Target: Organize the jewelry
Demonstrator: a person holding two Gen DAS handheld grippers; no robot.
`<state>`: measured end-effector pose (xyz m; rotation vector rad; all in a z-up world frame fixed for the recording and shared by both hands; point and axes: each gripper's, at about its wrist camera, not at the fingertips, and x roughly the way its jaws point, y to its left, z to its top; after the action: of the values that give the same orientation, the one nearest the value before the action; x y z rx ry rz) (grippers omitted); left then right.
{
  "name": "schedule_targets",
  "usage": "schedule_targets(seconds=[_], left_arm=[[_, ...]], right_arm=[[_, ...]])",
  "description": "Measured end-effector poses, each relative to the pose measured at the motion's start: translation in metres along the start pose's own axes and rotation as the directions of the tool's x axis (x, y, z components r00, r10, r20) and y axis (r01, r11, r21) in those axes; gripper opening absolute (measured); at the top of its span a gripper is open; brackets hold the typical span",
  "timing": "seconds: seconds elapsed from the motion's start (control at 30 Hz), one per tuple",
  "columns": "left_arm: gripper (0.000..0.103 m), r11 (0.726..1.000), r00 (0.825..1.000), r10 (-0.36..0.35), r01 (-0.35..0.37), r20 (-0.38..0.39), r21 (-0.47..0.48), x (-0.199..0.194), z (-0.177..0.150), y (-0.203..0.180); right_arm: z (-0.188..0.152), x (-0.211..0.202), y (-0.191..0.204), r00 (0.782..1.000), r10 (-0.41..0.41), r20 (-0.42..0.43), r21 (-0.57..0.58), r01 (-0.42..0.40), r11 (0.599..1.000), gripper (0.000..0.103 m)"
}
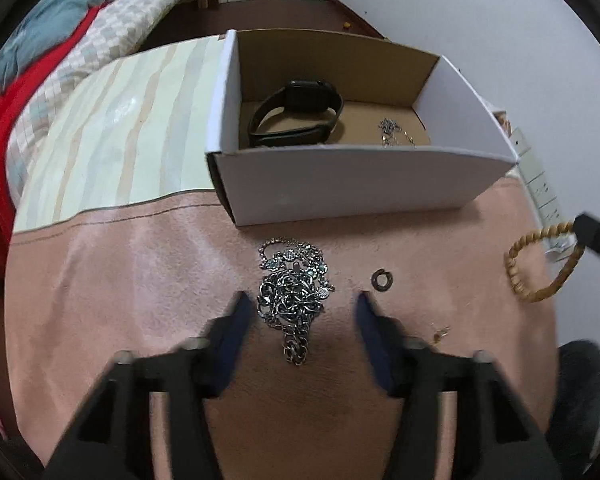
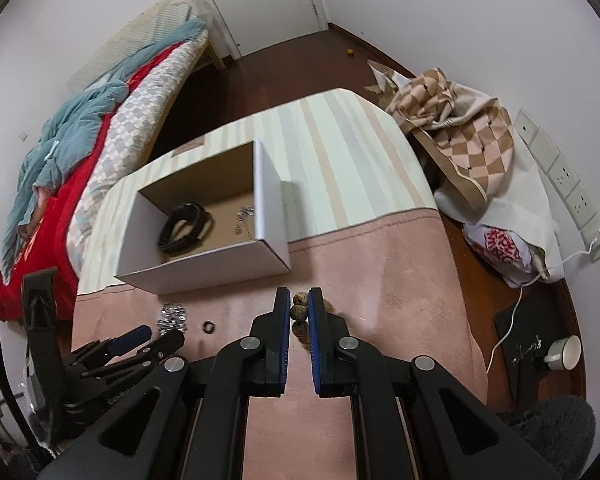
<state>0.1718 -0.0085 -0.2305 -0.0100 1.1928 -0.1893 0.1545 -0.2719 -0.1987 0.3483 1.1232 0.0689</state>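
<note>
A tangled pile of silver chains (image 1: 294, 294) lies on the pink cloth, between the tips of my open left gripper (image 1: 302, 306). A small dark ring (image 1: 381, 279) lies just right of it, and a small gold earring (image 1: 441, 333) nearer me. My right gripper (image 2: 299, 304) is shut on a wooden bead bracelet (image 2: 299, 312); the bracelet also shows in the left wrist view (image 1: 540, 266). The open white box (image 1: 360, 184) holds a black watch (image 1: 296, 114) and a thin silver chain (image 1: 394, 130). The chain pile (image 2: 173, 317) and the ring (image 2: 208, 326) show in the right wrist view too.
The table (image 2: 380, 248) has a pink cloth in front and a striped one behind. A bed with red and teal bedding (image 2: 80, 152) stands to the left. Checked fabric and bags (image 2: 472, 148) lie on the floor to the right, with a wall socket strip (image 2: 560, 176) and a cup (image 2: 564, 354).
</note>
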Motion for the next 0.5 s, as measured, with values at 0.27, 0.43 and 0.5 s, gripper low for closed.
schedule_targets(seconds=[0.27, 0.43, 0.5], left_arm=[[0.007, 0.996, 0.997, -0.068, 0.070, 0.040, -0.050, -0.016, -0.011, 0.019], [0.007, 0.991, 0.991, -0.108, 0.114, 0.074, -0.074, -0.048, -0.012, 0.033], [0.007, 0.988, 0.988, -0.127, 0.134, 0.091, -0.076, -0.062, -0.010, 0.036]], right_arm=[[0.003, -0.001, -0.002, 1.000, 0.004, 0.012, 0.006, -0.005, 1.000, 0.009], [0.010, -0.016, 0.002, 0.998, 0.041, 0.038, 0.005, -0.041, 0.999, 0.009], [0.014, -0.022, 0.005, 0.997, 0.059, 0.051, 0.005, -0.060, 0.998, 0.009]])
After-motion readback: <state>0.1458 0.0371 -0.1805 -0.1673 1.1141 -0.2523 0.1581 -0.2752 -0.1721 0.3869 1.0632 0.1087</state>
